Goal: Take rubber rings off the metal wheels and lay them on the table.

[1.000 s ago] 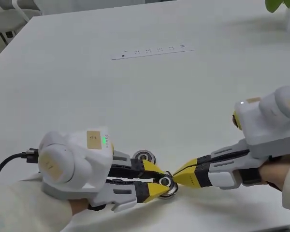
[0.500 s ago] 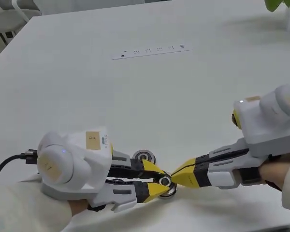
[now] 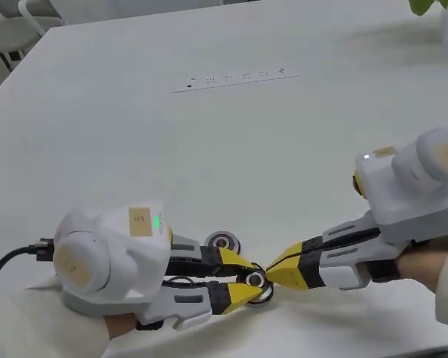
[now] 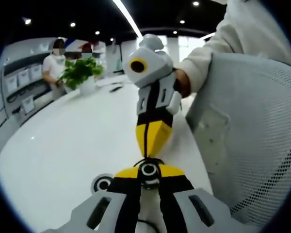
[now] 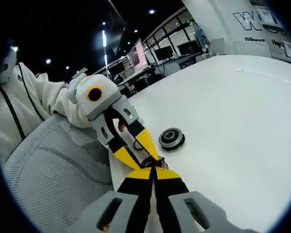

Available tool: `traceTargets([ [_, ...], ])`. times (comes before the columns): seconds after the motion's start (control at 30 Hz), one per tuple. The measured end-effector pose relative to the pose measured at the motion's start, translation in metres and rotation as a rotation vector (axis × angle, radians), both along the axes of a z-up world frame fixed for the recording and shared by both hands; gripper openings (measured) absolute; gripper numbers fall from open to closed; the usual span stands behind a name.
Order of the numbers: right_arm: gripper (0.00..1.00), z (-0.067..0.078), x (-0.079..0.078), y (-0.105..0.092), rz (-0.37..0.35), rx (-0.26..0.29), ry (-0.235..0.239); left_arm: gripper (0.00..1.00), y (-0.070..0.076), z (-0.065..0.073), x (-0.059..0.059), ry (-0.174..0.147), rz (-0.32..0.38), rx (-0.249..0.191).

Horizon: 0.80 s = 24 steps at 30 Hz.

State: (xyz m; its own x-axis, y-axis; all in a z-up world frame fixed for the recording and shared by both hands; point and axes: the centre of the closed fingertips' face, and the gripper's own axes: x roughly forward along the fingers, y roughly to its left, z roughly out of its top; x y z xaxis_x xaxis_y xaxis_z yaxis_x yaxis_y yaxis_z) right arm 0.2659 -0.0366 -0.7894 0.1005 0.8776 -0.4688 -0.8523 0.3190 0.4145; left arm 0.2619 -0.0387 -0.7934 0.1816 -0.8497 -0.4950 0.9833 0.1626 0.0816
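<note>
Jaws on small silvery black-rimmed wheel (image 3: 255,281)

Bright, even overhead light; soft shadows (gripper views bulge at edges).

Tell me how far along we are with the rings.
Nothing looks finished: both wheels seem to carry black rings. In hand: the left gripper clamps one wheel while the right gripper pinches at its rim. Left: pull that ring, then the second wheel lying on the table.

black-ringed metal wheel (image 3: 222,242) flat on table (image 3: 209,134); second wheel (image 3: 256,281) between yellow fingers (image 3: 237,261)
</note>
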Motion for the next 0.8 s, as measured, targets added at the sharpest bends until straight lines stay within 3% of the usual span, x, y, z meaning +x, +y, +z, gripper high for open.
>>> traceTargets([
  [0.2, 0.00, 0.000, 0.001, -0.002, -0.007, 0.000, 0.006, 0.14, 0.002, 0.002, 0.000, -0.024, -0.014, 0.015],
  [0.5, 0.00, 0.005, 0.002, -0.004, 0.011, -0.027, -0.038, 0.25, 0.007, 0.015, -0.004, 0.010, -0.018, 0.005],
  [0.57, 0.00, 0.007, 0.001, -0.003, 0.017, -0.028, -0.042, 0.34, 0.007, 0.018, -0.007, 0.028, -0.023, -0.004],
  [0.63, 0.00, 0.010, 0.000, -0.002, 0.024, -0.021, -0.045, 0.40, 0.008, 0.020, -0.008, 0.026, -0.020, -0.004],
  [0.8, 0.00, 0.021, 0.003, -0.003, 0.012, 0.003, -0.053, 0.42, 0.015, 0.025, -0.007, 0.016, -0.021, 0.012],
])
